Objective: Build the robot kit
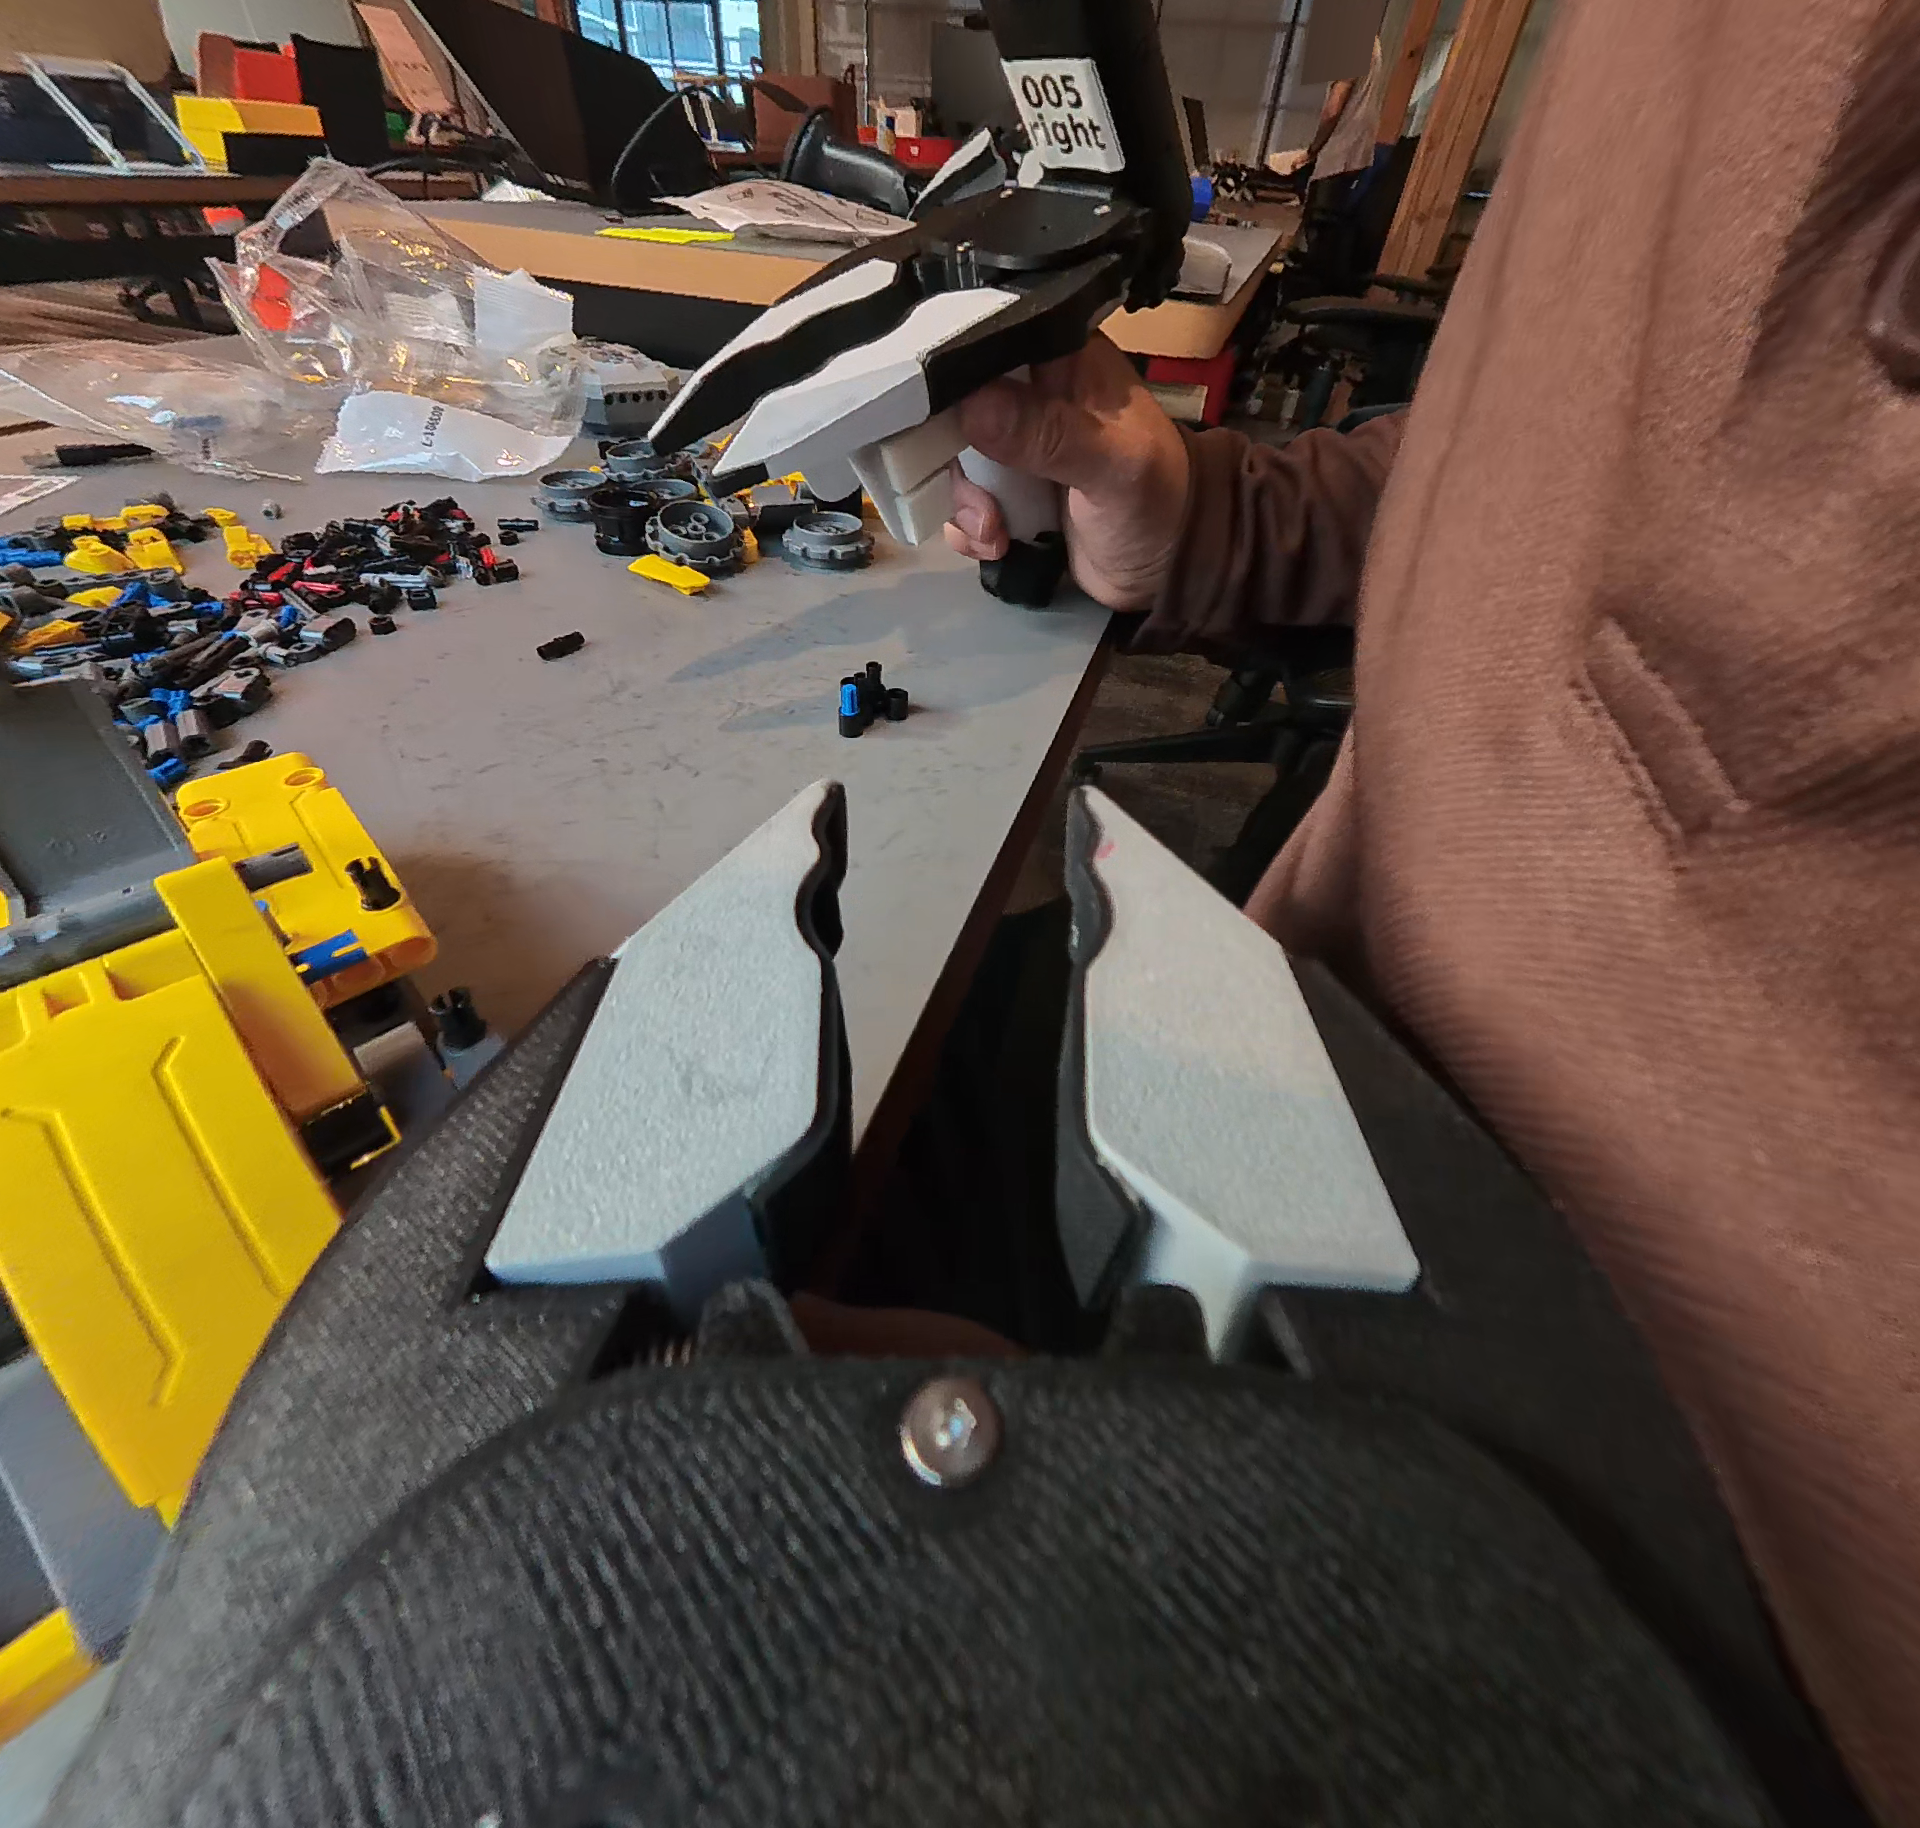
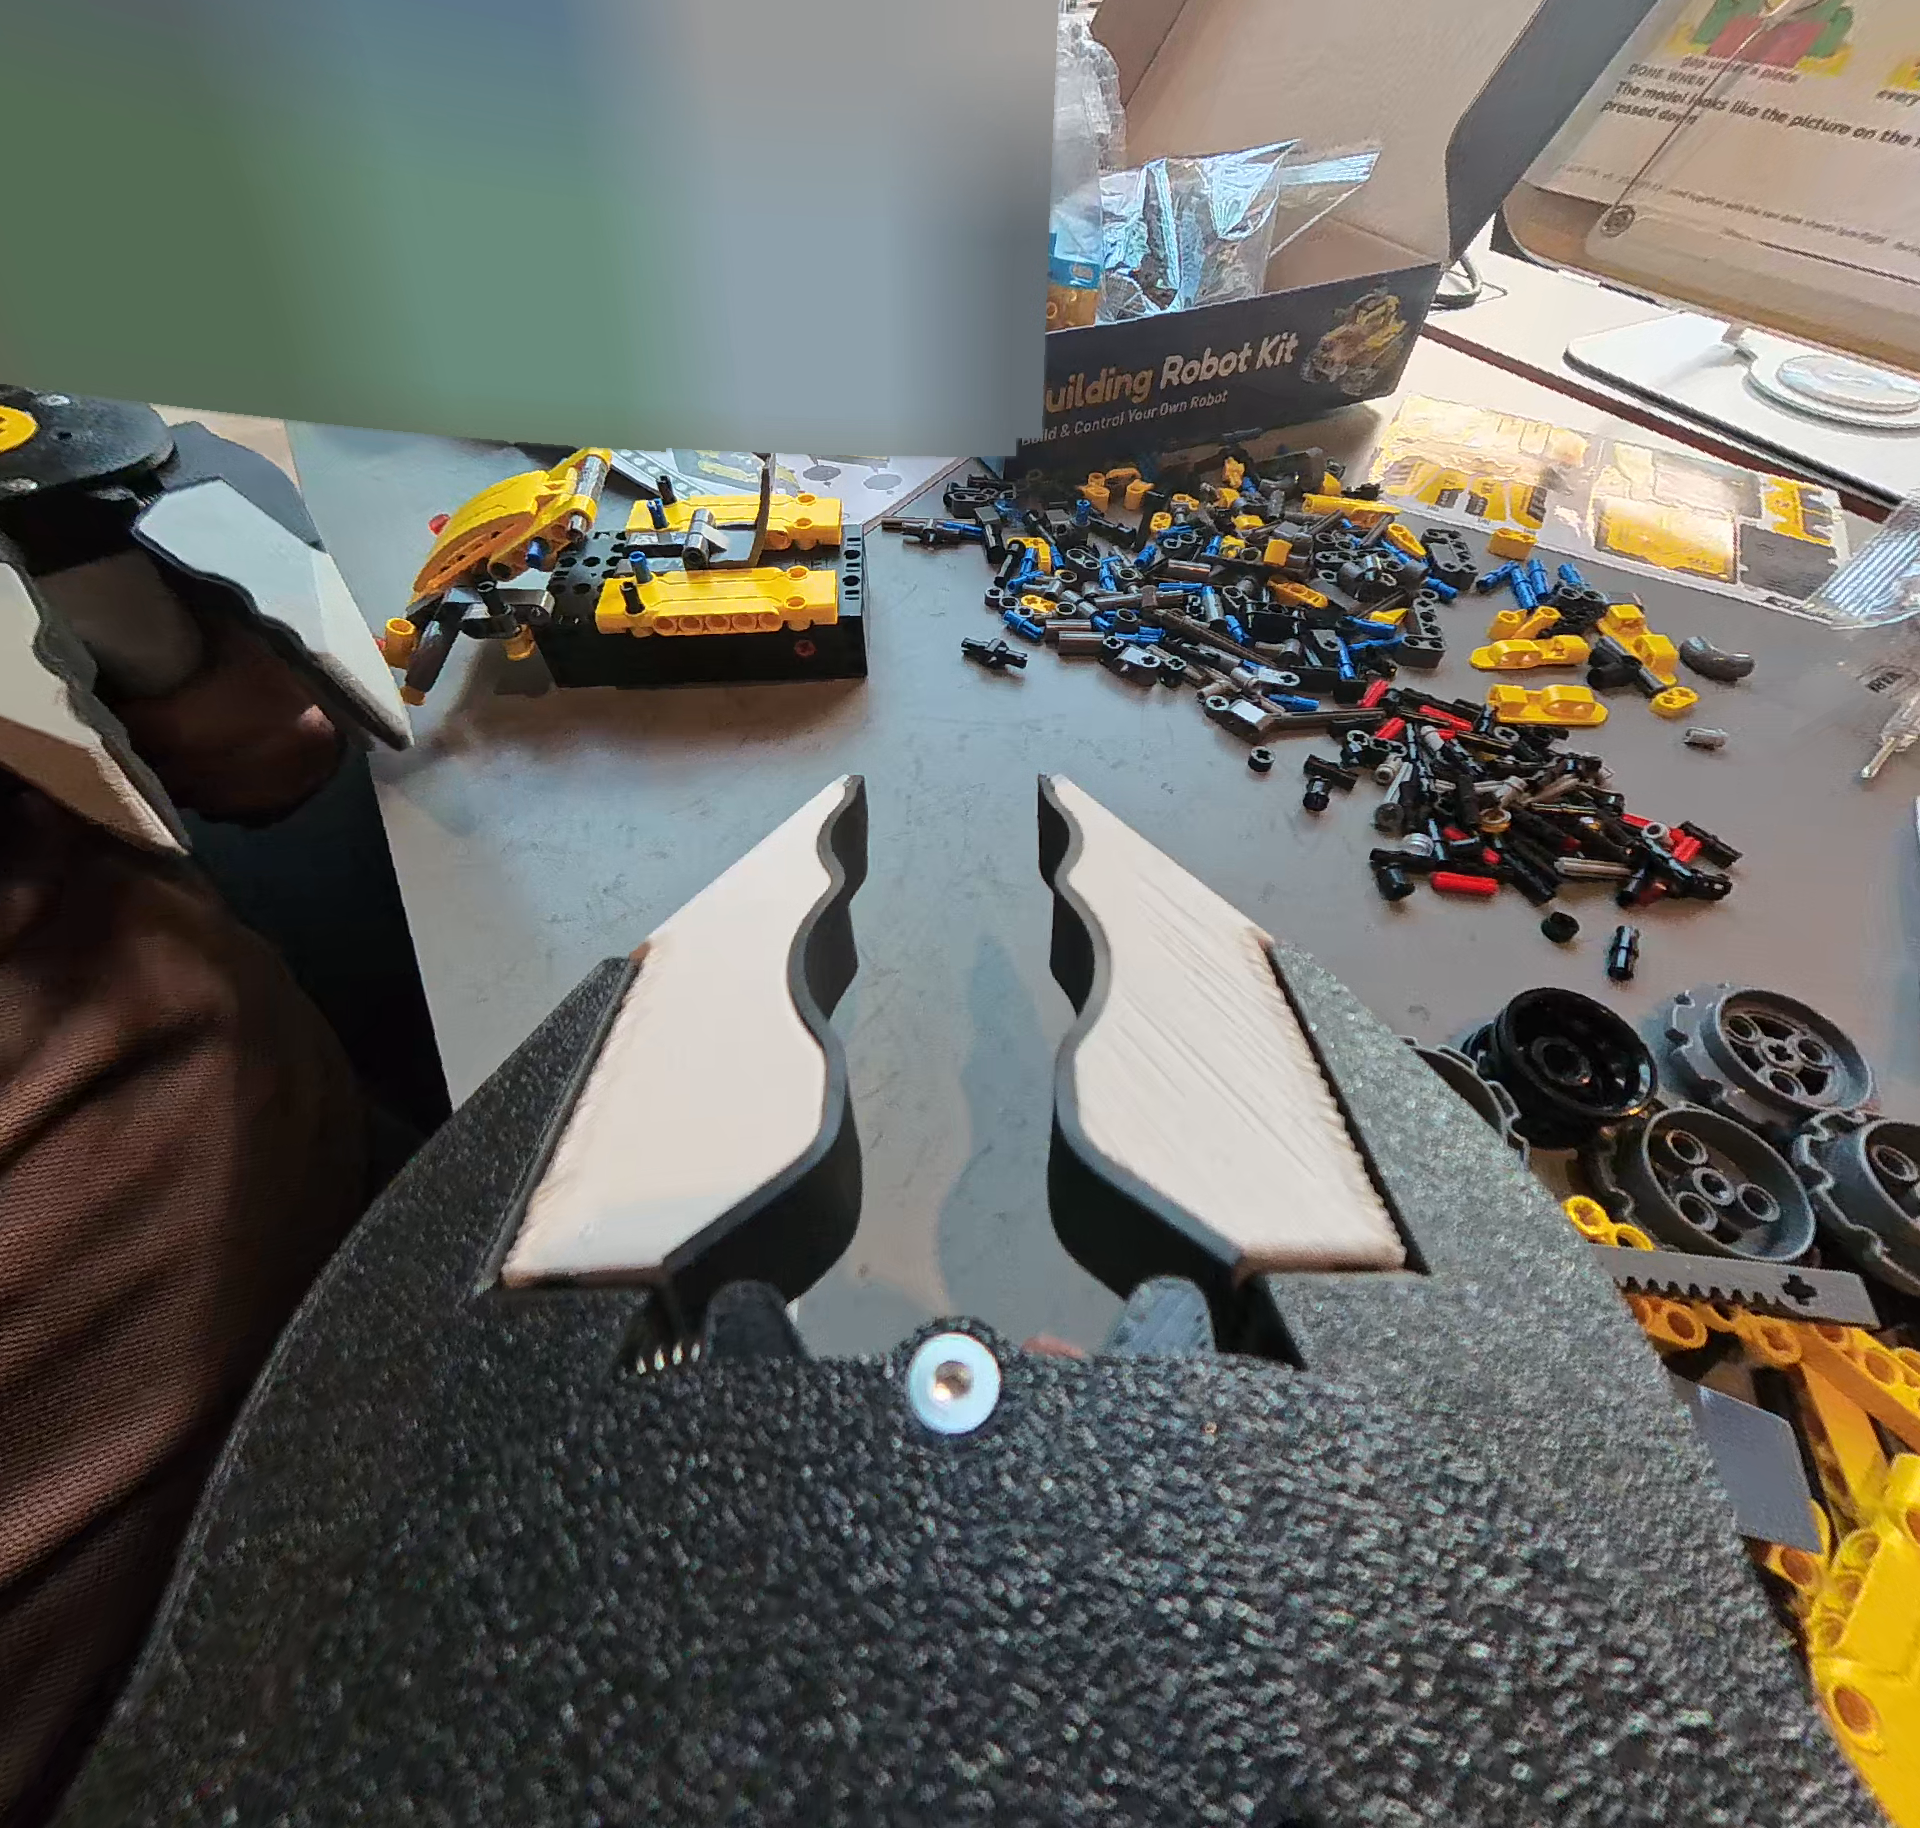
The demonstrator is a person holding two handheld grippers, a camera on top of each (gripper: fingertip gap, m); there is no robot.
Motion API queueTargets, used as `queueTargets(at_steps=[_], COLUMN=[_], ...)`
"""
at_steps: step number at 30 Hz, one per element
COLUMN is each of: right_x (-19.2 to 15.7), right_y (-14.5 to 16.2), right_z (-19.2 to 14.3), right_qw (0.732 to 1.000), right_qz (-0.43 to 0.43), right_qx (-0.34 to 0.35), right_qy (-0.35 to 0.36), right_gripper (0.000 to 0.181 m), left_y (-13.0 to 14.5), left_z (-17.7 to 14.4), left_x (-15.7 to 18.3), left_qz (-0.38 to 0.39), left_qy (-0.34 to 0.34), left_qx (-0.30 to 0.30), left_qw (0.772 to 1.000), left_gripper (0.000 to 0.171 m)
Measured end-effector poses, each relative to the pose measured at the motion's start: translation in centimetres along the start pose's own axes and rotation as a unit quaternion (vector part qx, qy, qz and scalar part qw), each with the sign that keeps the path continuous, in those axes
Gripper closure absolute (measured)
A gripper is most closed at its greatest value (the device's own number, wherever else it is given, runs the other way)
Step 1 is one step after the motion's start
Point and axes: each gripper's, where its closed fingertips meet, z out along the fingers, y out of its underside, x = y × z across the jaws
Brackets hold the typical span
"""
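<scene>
**benchrat:** Where are the two grippers sitting here? Anything in them?

**pinsorter:** Nope, both empty. The left hand-held gripper [image 1: 951,822] has its fingers spread apart with nothing between them, hanging right over the near edge of the counter [image 1: 582,770], close against the person's brown sleeve [image 1: 1621,739]. Looks like a parked pose to me, tucked in toward the body. The right hand-held gripper [image 2: 951,802] is also spread fairly wide over a bare patch of counter, touching nothing. From the left wrist view you can see it's tipped down toward the surface, with a hand [image 1: 1070,490] around its grip.

**benchrat:** What's closest to each one?

**pinsorter:** Left one: a part-built yellow and grey model [image 1: 156,1103] just off to its side, plus a tiny black and blue cluster [image 1: 871,703] sitting alone ahead of it. Right one: the grey and black wheels [image 2: 1704,1113] bunched beside it, and a yellow and black assembly [image 2: 665,583] further out in front. The big pile of small pins and connectors [image 2: 1351,656] is spread flat, I'd guess so pieces are easy to spot. Behind that, an open kit box [image 2: 1236,324] with bags of parts still inside, and empty clear bags [image 1: 395,324] pushed to the far side.
</scene>
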Motion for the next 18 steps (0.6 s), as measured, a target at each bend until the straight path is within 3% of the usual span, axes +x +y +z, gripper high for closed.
queueTargets(at_steps=[18], right_x=[-0.2], right_y=[-0.6], right_z=[-0.5], right_qw=[1.0], right_qz=[0.015], right_qx=[0.022], right_qy=[-0.018], right_gripper=[0.149], left_y=[0.8], left_z=[0.8], left_x=[0.6], left_qz=[-0.016], left_qy=[-0.022], left_qx=[-0.039], left_qw=[0.999], left_gripper=[0.13])
